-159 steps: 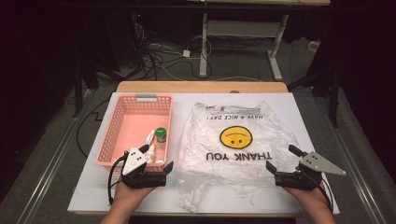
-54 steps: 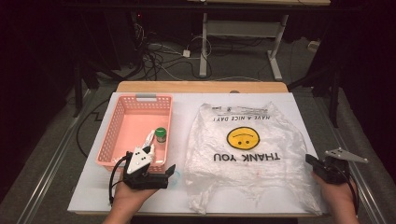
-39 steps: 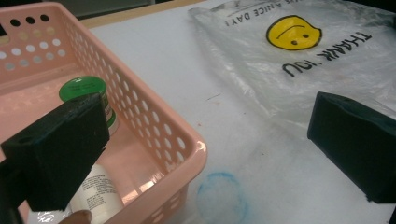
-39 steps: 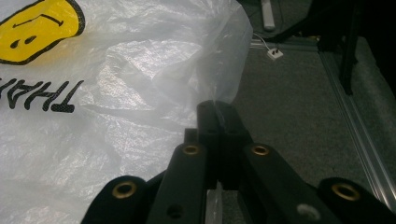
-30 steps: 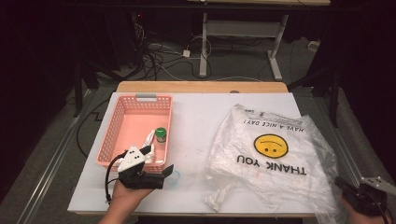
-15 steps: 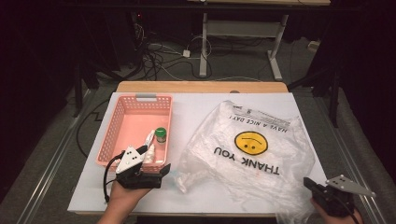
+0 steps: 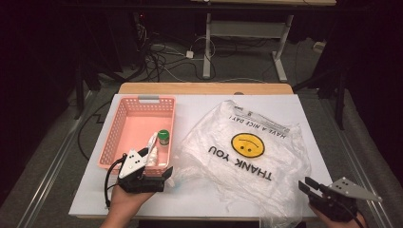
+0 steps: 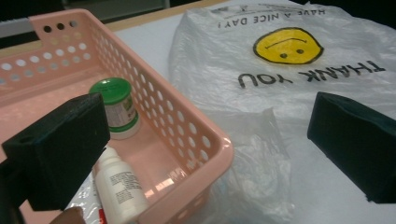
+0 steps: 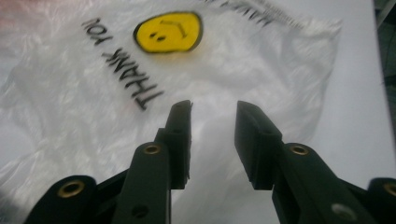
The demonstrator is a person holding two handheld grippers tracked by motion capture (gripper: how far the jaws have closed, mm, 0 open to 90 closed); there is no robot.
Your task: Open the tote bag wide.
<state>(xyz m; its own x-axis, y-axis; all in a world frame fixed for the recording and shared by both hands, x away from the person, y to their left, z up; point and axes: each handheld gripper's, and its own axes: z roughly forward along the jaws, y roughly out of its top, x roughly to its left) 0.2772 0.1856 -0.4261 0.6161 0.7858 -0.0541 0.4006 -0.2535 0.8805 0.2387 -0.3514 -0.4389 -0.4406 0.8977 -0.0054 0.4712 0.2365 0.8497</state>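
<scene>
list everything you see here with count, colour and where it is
table: 1, white top with wood far edge, centre
basket: 1, pink, table left
jar: 1, white with green lid, in basket, upright
bottle: 1, white, lying in basket near corner
plastic bag: 1, clear with yellow smiley and black THANK YOU print, table right, flat and crumpled
cables: several, dark and white, floor beyond table
desk frame: 1, grey, behind table
left claw: 1, black, open, at basket's near right corner
right claw: 1, black, jaws apart, nothing between them, bag's near right edge; jaws have just been opening
</scene>
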